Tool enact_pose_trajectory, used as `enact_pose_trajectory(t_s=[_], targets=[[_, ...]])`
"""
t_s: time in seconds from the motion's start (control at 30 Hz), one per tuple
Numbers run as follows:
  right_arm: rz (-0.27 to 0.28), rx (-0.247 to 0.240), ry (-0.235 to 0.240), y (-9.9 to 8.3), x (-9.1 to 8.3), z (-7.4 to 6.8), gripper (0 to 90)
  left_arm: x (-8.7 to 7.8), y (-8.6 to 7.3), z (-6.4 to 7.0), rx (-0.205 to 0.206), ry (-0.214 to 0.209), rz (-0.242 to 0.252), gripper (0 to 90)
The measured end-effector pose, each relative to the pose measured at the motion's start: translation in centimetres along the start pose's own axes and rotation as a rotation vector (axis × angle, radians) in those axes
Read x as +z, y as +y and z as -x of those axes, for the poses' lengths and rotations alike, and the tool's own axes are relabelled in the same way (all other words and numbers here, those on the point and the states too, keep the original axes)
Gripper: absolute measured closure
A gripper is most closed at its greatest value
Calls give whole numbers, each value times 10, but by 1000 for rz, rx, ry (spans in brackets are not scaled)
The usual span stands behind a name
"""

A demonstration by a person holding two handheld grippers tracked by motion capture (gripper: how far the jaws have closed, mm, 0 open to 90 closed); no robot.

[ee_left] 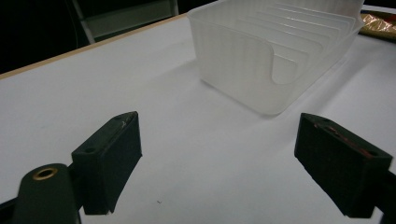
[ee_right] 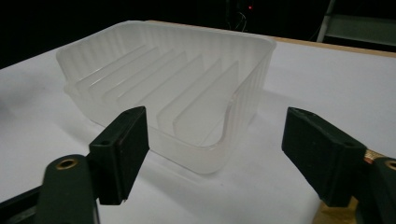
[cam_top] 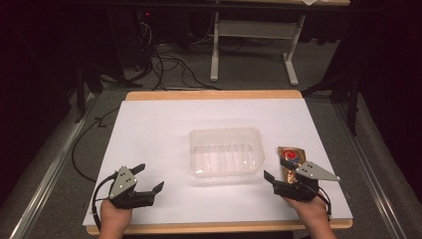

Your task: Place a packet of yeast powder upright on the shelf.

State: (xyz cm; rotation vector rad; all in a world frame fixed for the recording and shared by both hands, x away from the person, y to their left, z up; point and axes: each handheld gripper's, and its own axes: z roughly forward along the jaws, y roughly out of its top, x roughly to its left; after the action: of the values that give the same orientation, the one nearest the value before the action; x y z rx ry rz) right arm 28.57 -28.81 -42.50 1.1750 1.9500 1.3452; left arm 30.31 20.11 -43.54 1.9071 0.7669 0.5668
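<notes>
Left gripper point(cam_top: 151, 178): fingers point(ee_left: 108, 158) spread wide, nothing between them, resting low at 7 o'clock on the worktop point(cam_top: 149, 124). Right gripper point(cam_top: 276, 168): fingers point(ee_right: 122, 149) likewise spread wide and empty, at 5 o'clock, sitting over the near end of a foil packet point(cam_top: 291, 162).

Clear plastic tray point(cam_top: 226, 152) at worktop centre, between both grippers and apart from each; upright, mouth up, nothing inside. About 7 thin ribs across the floor, corrugated walls, rolled rim. Judged very light, thin-walled and springy; likely to flex or crackle under hard pressure and to slide on the smooth white surface. Best hold judged at the rim or a short end wall point(ee_right: 243, 100), 1 finger inside and 1 outside, light pressure.

Foil packet at 4 o'clock, just beside the tray's right end, flat; gold with a red mark. Judged light, crinkly, slippery; edge pinch advised.
</notes>
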Motion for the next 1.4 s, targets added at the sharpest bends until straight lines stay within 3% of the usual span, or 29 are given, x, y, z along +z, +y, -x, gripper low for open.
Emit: enact_pose_trajectory(t_s=[0.23,0.4,0.57,0.8,0.93,1.0,1.07,1.17,1.4], targets=[[-19,18,-12,0,-8,13,415,-1,0,0,1,0,-1,153],[-20,42,-71,-2,-16,26,443,-1,0,0,-1,1,-2,153],[-64,50,-121,-9,-21,42,475,-2,0,1,2,3,1,153],[-93,93,-188,-17,-36,63,595,-2,0,-1,-2,5,-1,153],[-130,115,-230,-24,-42,72,677,-3,0,0,0,7,3,153],[-182,134,-308,-33,-49,84,835,-3,0,0,6,1,4,153],[-209,153,-346,-37,-51,90,900,-1,0,1,13,-4,-7,153],[-279,188,-352,-45,-46,100,900,1,0,1,11,-6,-8,152],[-374,182,-312,-53,-35,101,900,-1,1,1,15,-5,-5,153]])
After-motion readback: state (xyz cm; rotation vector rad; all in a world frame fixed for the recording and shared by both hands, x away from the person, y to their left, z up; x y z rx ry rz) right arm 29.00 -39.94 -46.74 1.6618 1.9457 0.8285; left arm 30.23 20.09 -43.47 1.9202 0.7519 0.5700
